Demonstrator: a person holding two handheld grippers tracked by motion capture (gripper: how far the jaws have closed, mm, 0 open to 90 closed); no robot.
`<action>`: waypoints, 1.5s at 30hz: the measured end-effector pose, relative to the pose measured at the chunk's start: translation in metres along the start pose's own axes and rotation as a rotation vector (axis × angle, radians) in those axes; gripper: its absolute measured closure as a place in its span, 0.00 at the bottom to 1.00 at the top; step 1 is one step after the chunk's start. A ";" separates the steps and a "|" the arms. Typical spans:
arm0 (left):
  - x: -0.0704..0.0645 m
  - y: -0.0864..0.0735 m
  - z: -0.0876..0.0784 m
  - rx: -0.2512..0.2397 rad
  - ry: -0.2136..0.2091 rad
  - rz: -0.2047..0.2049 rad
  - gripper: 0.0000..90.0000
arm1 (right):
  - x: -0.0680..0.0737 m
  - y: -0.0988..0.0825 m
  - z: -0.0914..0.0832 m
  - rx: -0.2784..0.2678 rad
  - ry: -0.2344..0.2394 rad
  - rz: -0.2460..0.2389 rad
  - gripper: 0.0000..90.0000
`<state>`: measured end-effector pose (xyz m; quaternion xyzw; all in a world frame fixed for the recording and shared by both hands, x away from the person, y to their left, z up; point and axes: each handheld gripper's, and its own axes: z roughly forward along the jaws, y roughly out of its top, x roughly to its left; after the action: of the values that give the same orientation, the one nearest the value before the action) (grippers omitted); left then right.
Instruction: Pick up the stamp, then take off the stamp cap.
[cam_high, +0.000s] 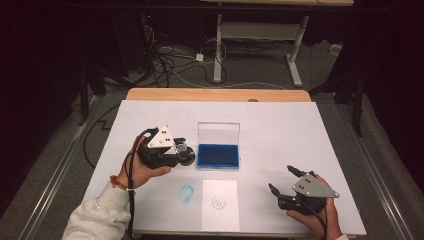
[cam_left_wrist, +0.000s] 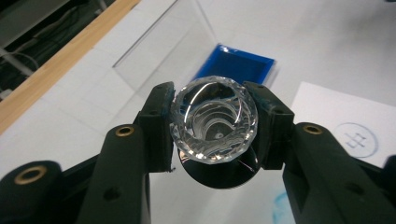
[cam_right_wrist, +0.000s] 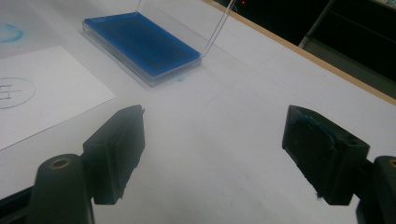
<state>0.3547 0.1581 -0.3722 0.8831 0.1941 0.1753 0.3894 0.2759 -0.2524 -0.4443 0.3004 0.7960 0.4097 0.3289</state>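
Ink pad (cam_high: 218, 155) behind paper sheet (cam_high: 220, 215)

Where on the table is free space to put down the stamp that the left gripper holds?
The left gripper is shut on the stamp. Free: the wide white stretch right of the blue ink pad, up to the table's far edge, and the far left corner. Crowded: the near middle, with the stamped paper and the blue smudge; the right gripper rests open nearby.

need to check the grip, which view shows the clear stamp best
The left gripper view: the clear stamp sits close up, clamped between the left claw pads, its dark base below. The high view shows it small beside the blue ink pad.
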 end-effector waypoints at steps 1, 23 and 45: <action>-0.002 0.001 0.001 -0.002 -0.011 0.005 0.61 | 0.000 0.000 0.001 -0.001 0.000 -0.001 0.24; -0.046 0.016 0.018 -0.009 -0.151 0.107 0.61 | 0.005 0.006 0.006 -0.013 0.034 -0.017 0.22; -0.058 0.034 0.032 -0.085 -0.197 0.061 0.61 | 0.058 0.047 0.062 -0.053 0.282 0.029 0.21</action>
<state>0.3266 0.0895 -0.3764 0.8842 0.1200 0.1074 0.4384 0.2982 -0.1583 -0.4485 0.2425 0.8187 0.4736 0.2158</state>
